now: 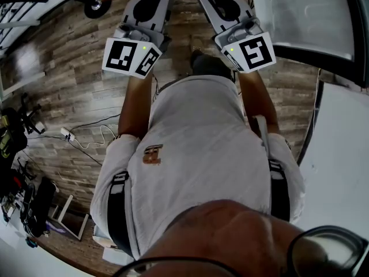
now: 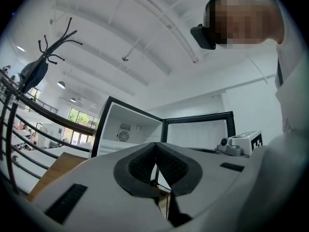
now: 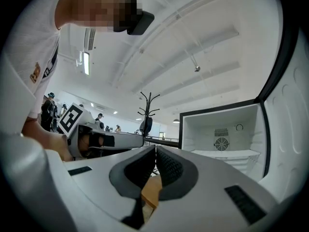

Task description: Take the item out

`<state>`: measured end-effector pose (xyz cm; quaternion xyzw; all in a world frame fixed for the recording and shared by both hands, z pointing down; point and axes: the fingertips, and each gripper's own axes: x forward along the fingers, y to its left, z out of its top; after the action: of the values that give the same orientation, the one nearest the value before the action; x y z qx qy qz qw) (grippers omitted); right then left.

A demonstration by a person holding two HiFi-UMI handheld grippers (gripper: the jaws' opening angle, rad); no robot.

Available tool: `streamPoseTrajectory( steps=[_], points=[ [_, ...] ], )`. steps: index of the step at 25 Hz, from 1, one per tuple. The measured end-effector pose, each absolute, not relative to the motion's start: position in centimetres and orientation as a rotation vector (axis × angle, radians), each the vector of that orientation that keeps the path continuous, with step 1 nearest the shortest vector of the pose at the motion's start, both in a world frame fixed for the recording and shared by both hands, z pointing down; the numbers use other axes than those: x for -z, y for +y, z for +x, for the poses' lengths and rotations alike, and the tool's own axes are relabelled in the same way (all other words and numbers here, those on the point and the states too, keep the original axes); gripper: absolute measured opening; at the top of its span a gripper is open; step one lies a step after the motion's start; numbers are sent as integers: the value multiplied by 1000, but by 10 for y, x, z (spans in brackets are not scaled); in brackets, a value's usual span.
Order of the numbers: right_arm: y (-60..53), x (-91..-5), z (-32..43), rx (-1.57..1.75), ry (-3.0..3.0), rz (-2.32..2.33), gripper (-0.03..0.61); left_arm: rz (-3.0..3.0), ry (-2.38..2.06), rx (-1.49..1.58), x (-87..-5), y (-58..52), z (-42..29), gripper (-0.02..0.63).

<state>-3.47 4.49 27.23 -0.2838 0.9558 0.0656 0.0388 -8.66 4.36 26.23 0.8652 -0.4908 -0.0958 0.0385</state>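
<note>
White fridge (image 3: pixel 219 129) stands with its door (image 2: pixel 198 134) swung wide. Both grippers are held side by side in front of it, pointing its way: the left gripper (image 2: pixel 155 145) and right gripper (image 3: pixel 155 148) are each pinched fully closed on nothing. I can't make out the item.

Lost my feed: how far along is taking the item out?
Done: the fridge stands open. In hand: nothing; the left gripper and right gripper are both shut and empty, short of it. Left: reach in, grip the item, which no view shows, and withdraw it.
</note>
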Motion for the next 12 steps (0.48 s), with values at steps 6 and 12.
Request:
streamPoseTrajectory(
  steps=[6,12],
  points=[
    [-20,-276,-39,-228,2934,-857,34,2616,-1540,274,-270,-21,-86,18],
    [-84,-286,-28,-216,2945,-849,34,2572,-1568,262,-280,-84,-76,18]
  ],
)
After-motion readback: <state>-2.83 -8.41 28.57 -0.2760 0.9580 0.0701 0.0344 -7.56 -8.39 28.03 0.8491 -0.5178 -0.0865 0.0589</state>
